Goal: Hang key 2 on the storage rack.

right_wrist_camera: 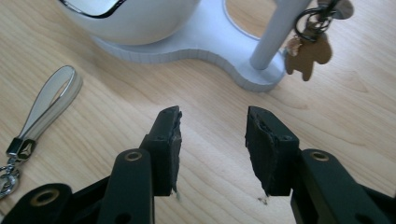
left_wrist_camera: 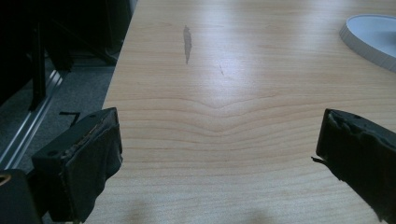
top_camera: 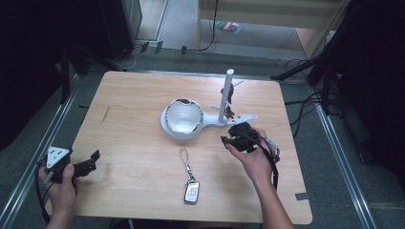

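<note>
At the bottom of the right gripper view our right gripper [right_wrist_camera: 212, 128] has its jaws parted with nothing but bare table [right_wrist_camera: 355, 116] between them. The strap [right_wrist_camera: 49, 100] of the key fob [top_camera: 191, 192] lies at the left edge, well left of the jaws. Beyond, at upper right, a charm [right_wrist_camera: 310, 53] hangs by the stand's [right_wrist_camera: 210, 39] post. Our left gripper [left_wrist_camera: 219, 149], released wide, sits in the high view's lower left.

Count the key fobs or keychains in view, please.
2: one car key fob with a strap lies flat on the table's near side; one keychain hangs on the white stand's post. Others may be hidden behind it.
</note>
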The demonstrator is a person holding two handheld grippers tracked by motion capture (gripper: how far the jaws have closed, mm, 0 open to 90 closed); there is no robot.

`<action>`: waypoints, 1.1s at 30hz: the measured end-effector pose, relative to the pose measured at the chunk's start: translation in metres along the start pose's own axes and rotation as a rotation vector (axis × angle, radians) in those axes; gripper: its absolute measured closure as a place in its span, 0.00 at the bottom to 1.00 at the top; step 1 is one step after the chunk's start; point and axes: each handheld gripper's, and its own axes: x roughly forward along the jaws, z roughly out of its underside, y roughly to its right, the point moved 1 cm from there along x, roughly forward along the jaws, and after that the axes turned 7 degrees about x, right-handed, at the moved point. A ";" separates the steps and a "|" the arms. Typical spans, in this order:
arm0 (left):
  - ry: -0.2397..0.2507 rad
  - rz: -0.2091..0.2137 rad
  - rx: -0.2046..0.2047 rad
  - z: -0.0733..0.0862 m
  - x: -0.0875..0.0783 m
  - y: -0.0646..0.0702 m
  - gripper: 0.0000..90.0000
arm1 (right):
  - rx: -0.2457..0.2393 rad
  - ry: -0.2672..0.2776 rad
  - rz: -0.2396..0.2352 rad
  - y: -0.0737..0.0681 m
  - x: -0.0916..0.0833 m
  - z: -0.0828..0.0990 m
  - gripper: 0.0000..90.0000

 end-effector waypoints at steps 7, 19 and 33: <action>0.000 0.001 -0.001 0.000 0.000 0.000 0.01 | -0.010 -0.017 -0.012 -0.012 0.004 0.001 0.64; -0.001 0.001 -0.002 0.000 0.000 0.000 0.01 | -0.007 -0.074 -0.044 -0.031 0.013 0.004 0.66; -0.001 0.002 -0.002 0.000 0.000 0.000 0.01 | 0.013 -0.139 -0.072 -0.048 0.019 0.007 0.69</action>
